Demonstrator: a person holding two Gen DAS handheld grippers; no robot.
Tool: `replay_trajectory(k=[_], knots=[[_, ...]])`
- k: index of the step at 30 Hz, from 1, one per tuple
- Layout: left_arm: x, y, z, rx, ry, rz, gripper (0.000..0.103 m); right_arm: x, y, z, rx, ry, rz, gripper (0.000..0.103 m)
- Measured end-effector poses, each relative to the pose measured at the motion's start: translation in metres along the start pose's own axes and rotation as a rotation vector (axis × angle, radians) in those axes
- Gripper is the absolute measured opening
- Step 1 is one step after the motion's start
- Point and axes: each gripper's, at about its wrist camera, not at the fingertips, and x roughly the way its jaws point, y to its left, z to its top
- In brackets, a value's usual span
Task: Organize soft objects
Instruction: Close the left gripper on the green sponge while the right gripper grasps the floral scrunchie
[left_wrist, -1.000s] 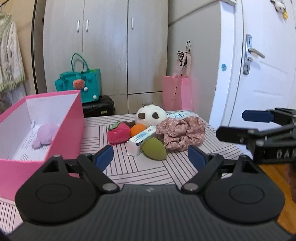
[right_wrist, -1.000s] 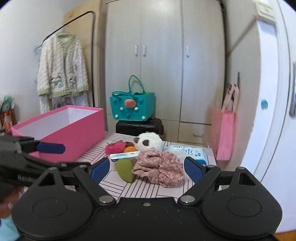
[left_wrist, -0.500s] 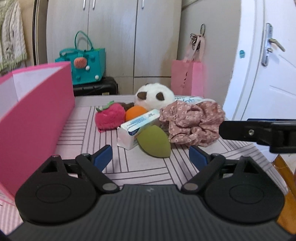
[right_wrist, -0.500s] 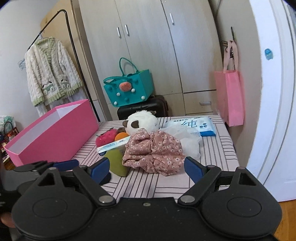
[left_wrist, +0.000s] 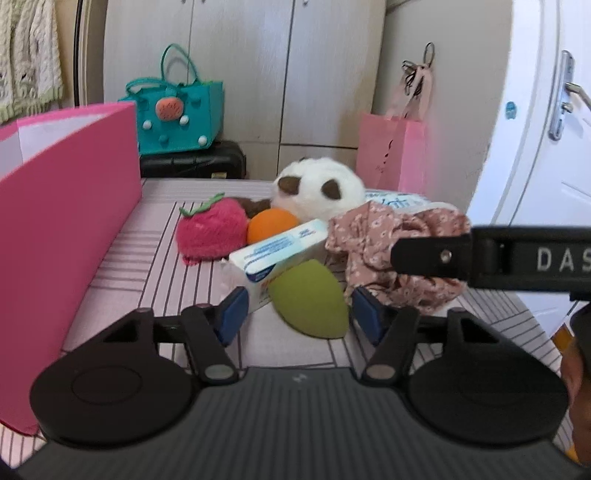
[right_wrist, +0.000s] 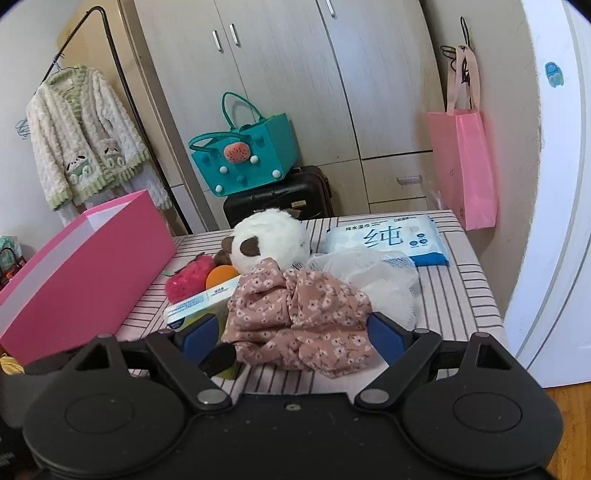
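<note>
Now both grippers have come down and forward onto the pile, much closer than a second ago. Landmark: the green sponge (left_wrist: 308, 301), teardrop-shaped, nearest edge of the pile on the striped table (left_wrist: 147, 284).

Left gripper (left_wrist: 297, 312): jaws were spread wide, now closing, with the sponge between the blue pads. Can't confirm the pads are pressing yet; looks like just short of contact. Right gripper (right_wrist: 295, 334): jaws unchanged, spread wide, straddling the floral scrunchie (right_wrist: 299, 317) right beside the sponge, not gripping it.

Touching the sponge from behind: white-and-blue box (left_wrist: 280, 247), leaning over it. Just past that, the orange ball (left_wrist: 271, 229) and strawberry plush (left_wrist: 212, 234). Further back, the panda plush (left_wrist: 319, 192), then the wipes pack (right_wrist: 389, 238). White mesh fabric (right_wrist: 369, 273) sits behind the scrunchie.

Pink box (left_wrist: 66, 229) stands well to the sponge's left, open-topped: probably the destination.

Read: approach is done, grasp on the sponge starting. Sponge is squashy, so expect it to deform, and the box leaning on it may shift when it lifts.
</note>
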Motion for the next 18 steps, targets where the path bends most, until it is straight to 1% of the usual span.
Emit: replay_trajectory(k=[2,3,4,8,9,10,11,13,14,15,16,18], knots=[[0.001,0.004,0.0,-0.026,0.002,-0.019,0.052,0.007,0.0,0.002,0.002,0.013,-0.005,0.09],[0.001,0.006,0.0,-0.043,0.005,-0.041,0.042,0.011,0.0,0.003,0.003,0.021,-0.006,0.09],[0.001,0.007,0.0,-0.054,0.009,-0.059,0.04,0.015,0.0,0.003,0.003,0.031,-0.006,0.09],[0.0,0.004,0.0,-0.049,0.008,-0.047,0.039,0.029,-0.003,-0.001,0.006,0.056,-0.023,0.089],[0.0,0.004,-0.001,-0.049,0.008,-0.047,0.039,0.03,-0.004,-0.002,0.0,0.054,-0.034,0.085],[0.0,0.004,-0.001,-0.049,0.007,-0.048,0.038,0.03,-0.003,-0.004,-0.01,0.05,-0.042,0.074],[0.0,0.005,0.0,-0.052,0.009,-0.051,0.038,0.028,-0.003,-0.007,-0.026,0.045,-0.044,0.066],[-0.002,0.006,-0.001,-0.045,0.01,-0.053,0.038,0.021,-0.003,-0.01,-0.044,0.017,-0.031,0.043],[-0.004,0.006,-0.001,-0.046,0.008,-0.05,0.038,0.016,-0.002,-0.012,-0.063,0.007,-0.03,0.036],[-0.005,0.007,-0.001,-0.048,0.01,-0.05,0.038,0.012,0.0,-0.013,-0.085,-0.005,-0.032,0.025],[-0.007,0.009,0.0,-0.055,0.013,-0.055,0.038,0.008,0.002,-0.014,-0.104,-0.017,-0.033,0.021],[-0.011,0.014,0.0,-0.075,0.017,-0.063,0.039,-0.001,0.006,-0.017,-0.133,-0.035,-0.026,0.015]])
